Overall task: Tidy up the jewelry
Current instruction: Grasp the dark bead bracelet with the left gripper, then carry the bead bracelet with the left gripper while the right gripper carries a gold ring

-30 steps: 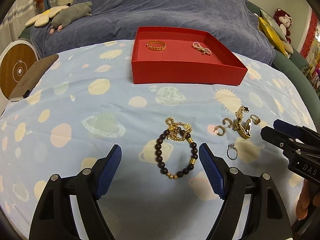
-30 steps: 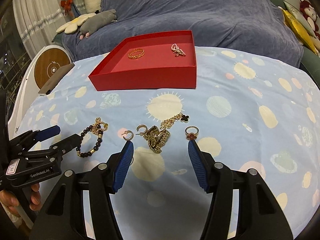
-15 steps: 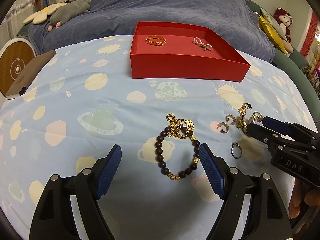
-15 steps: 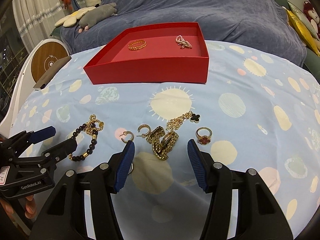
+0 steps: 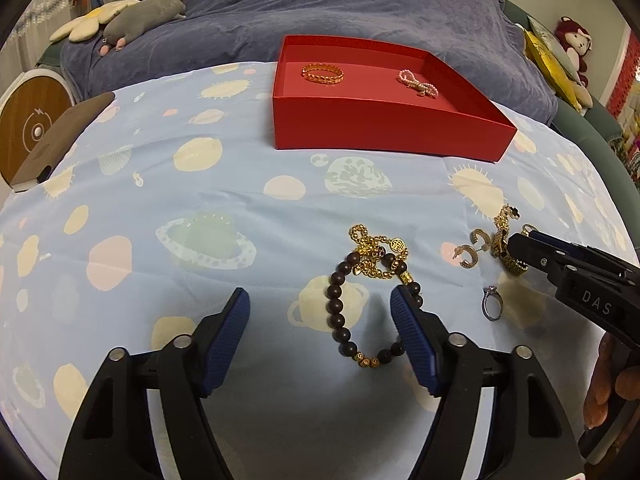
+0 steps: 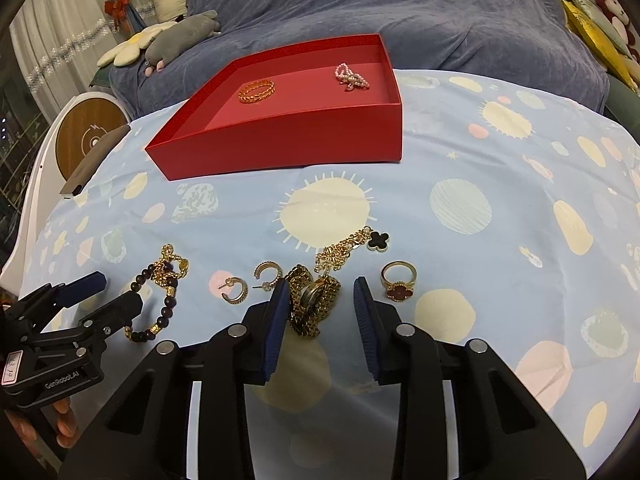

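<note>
A red box (image 5: 384,132) (image 6: 288,140) holds a gold bangle (image 5: 322,73) and a pearl piece (image 5: 417,85). On the blue sheet lie a dark bead bracelet (image 5: 340,316) tangled with a gold chain (image 5: 376,252), two gold hoop earrings (image 6: 250,286), a gold watch (image 6: 314,304), a clover necklace (image 6: 378,240), a red-stone ring (image 6: 398,280) and a silver ring (image 5: 492,304). My left gripper (image 5: 320,340) is open, its right finger at the bracelet. My right gripper (image 6: 320,320) is open, its jaws on either side of the watch.
A grey-blue blanket (image 5: 340,4) lies behind the box. Plush toys (image 5: 132,20) sit at the back left and more (image 5: 572,40) at the back right. A brown phone-like slab (image 5: 60,140) and a round wooden device (image 5: 28,128) sit at the left edge.
Both grippers moved forward and down toward the jewelry. The right gripper's open jaws now flank the watch; the left gripper's right finger reaches the bead bracelet.
</note>
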`<state>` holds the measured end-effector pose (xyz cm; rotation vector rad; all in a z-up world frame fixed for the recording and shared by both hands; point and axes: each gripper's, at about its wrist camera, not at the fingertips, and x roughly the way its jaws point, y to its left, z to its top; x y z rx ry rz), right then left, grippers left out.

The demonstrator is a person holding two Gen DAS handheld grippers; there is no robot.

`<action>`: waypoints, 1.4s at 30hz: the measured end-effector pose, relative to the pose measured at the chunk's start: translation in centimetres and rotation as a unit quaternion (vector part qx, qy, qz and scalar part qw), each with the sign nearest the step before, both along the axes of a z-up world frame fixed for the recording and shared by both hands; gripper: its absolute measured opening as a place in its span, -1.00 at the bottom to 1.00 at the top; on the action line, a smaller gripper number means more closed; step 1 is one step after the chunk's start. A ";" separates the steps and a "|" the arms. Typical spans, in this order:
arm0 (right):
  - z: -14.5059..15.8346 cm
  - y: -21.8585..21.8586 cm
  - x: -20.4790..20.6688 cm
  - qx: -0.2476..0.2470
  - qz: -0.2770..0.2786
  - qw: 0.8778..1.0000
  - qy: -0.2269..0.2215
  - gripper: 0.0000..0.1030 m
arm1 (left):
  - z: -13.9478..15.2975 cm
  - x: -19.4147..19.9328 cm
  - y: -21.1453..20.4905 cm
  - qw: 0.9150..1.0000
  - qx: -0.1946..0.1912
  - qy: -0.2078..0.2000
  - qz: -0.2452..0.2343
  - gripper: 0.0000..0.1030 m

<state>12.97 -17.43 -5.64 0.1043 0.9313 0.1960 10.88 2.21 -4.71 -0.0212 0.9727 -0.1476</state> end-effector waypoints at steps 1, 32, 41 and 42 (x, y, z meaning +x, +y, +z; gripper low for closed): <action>0.0 0.1 0.0 0.000 0.003 1.000 0.000 -0.47 | -0.2 0.1 0.0 1.000 -0.002 0.004 -0.002 0.14; 3.5 0.0 -2.4 0.033 0.014 0.999 -0.040 -0.86 | 6.2 -3.8 -0.5 0.992 -0.091 -0.053 -0.068 -0.90; 4.0 0.5 -3.0 0.031 0.024 0.998 -0.050 -0.86 | 8.2 -3.5 0.2 0.990 -0.105 -0.077 -0.058 -0.90; 4.2 0.5 -3.0 0.032 0.024 0.998 -0.052 -0.86 | 8.4 -3.5 0.3 0.989 -0.107 -0.080 -0.056 -0.90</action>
